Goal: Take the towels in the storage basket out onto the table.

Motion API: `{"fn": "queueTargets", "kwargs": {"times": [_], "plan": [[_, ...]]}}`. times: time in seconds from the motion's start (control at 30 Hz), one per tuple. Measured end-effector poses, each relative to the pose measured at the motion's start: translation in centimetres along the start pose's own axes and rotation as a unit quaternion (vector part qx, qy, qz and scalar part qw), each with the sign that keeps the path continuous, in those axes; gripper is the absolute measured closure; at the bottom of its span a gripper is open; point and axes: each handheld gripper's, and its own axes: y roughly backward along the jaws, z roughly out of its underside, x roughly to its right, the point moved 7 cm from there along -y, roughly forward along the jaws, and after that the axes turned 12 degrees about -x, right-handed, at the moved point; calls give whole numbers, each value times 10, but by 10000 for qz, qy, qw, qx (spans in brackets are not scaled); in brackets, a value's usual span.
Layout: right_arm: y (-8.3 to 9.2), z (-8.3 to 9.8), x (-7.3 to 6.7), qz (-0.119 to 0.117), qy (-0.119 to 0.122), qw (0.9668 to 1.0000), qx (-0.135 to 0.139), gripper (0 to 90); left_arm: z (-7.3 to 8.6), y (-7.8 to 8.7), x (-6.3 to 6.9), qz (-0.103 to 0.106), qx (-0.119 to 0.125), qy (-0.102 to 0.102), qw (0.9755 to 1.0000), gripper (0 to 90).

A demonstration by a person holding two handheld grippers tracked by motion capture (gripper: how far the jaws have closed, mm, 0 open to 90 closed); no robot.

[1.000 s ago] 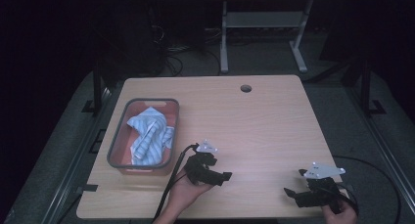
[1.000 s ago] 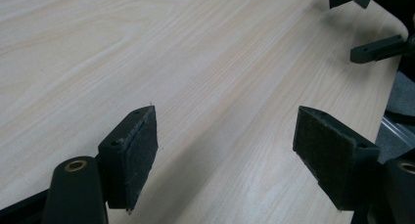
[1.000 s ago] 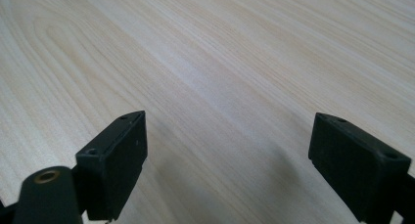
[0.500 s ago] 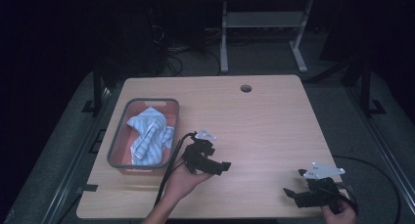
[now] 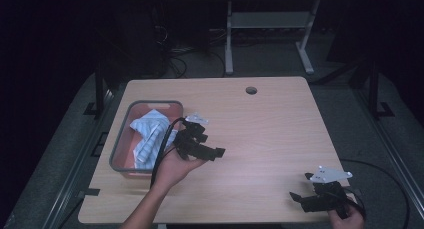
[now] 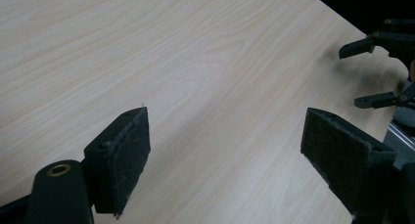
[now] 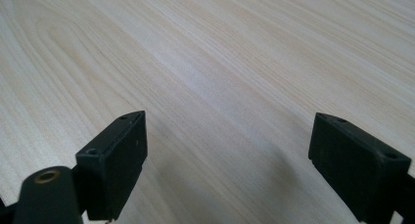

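My left gripper (image 5: 216, 151) is held above the wooden table (image 5: 265, 124), just right of the grey basket (image 5: 122, 139), and it stands open with nothing between its jaws (image 6: 225, 155). A white-and-blue striped cloth (image 5: 150, 134) lies bunched inside the basket. My right gripper (image 5: 296, 199) rests low at the table's front right corner, open and empty (image 7: 227, 160). In the left gripper view the right gripper's black fingers (image 6: 369, 45) show far off at the upper right.
A round cable hole (image 5: 251, 90) sits near the table's far edge. A grey metal stand (image 5: 265, 24) and cables lie on the dark floor beyond. Bare wood stretches between the two grippers.
My left gripper has moved away from the front edge and up toward the basket's right side, staying open. The right gripper has not moved.
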Motion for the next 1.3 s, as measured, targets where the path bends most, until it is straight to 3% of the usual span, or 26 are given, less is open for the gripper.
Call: {"fn": "queueTargets", "kwargs": {"times": [0.37, 0.7, 1.07, 1.3], "plan": [[1, -1, 0, 6, 41, 10000, 15, 138, -4, 23, -23, 6, 37, 172, 9998, 190], [0, -1, 0, 17, 21, 10000, -15, 138, 3, 41, -47, 49, 147, 490, 9987, 200], [-1, -1, 1, 18, 16, 10000, -7, 138, 16, 55, -73, -142, 160, 735, 9971, 210], [-1, -1, 1, 25, 22, 10000, -7, 138, 26, 65, -93, -319, 169, 981, 9945, 217]]}}
